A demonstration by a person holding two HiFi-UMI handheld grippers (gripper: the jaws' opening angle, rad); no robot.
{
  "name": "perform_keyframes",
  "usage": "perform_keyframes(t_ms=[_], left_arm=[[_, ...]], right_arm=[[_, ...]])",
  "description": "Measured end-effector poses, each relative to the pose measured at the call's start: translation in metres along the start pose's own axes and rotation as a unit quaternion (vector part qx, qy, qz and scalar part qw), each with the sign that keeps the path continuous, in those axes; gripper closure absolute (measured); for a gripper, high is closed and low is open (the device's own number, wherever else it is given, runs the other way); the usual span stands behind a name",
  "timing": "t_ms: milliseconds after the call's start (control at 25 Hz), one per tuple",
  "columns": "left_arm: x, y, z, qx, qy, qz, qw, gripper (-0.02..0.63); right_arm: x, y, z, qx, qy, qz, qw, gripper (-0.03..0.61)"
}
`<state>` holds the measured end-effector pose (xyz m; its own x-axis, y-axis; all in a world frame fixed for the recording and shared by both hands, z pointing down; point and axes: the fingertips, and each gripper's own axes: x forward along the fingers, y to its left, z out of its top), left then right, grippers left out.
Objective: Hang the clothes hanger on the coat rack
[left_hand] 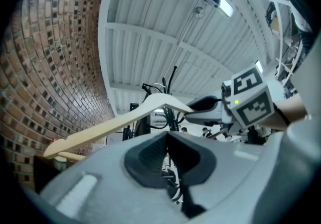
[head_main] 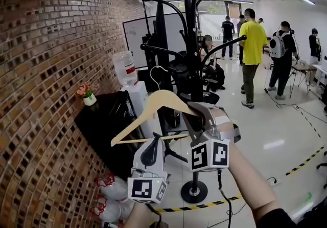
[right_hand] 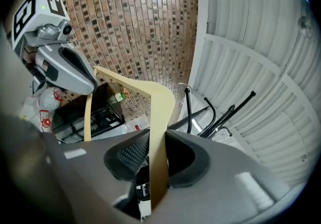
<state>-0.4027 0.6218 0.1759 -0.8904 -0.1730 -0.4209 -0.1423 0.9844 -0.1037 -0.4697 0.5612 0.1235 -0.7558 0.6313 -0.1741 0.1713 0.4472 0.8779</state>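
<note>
A pale wooden clothes hanger with a metal hook is held up in front of the black coat rack. My right gripper is shut on the hanger's right arm, and the wood runs straight between its pads. The rack's curved pegs show beyond the hanger. My left gripper sits lower, just under the hanger's bottom bar. Its jaws are shut with nothing between them, and the hanger's arm passes above them.
A brick wall fills the left side. Beside it stand a black cabinet with a small potted plant and a water dispenser. Several people stand at the back right. Yellow-black tape marks the floor.
</note>
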Motion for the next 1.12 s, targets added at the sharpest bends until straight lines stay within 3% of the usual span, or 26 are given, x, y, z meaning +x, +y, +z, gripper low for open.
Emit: perform_keyframes(t_ms=[200,400,720,1120], left_arm=[[0.009,0.013,-0.002,0.004,0.002,0.007,1.0000,0.609],[0.021,0.028,-0.007,-0.005,-0.003,-0.006,1.0000,0.609],[0.044,0.053,-0.023,-0.021,-0.015,-0.040,0.9989,0.609],[0.080,0.062,-0.018,-0.029,-0.033,-0.074,0.9963,0.609]], right_arm=[[0.036,0.006,0.015,-0.025,-0.005,0.007,1.000,0.482],[0.075,0.011,-0.001,-0.056,0.040,-0.001,0.998,0.482],[0.108,-0.008,-0.033,-0.043,0.110,-0.029,0.993,0.482],[0.106,-0.032,-0.040,0.025,0.139,-0.079,0.987,0.482]])
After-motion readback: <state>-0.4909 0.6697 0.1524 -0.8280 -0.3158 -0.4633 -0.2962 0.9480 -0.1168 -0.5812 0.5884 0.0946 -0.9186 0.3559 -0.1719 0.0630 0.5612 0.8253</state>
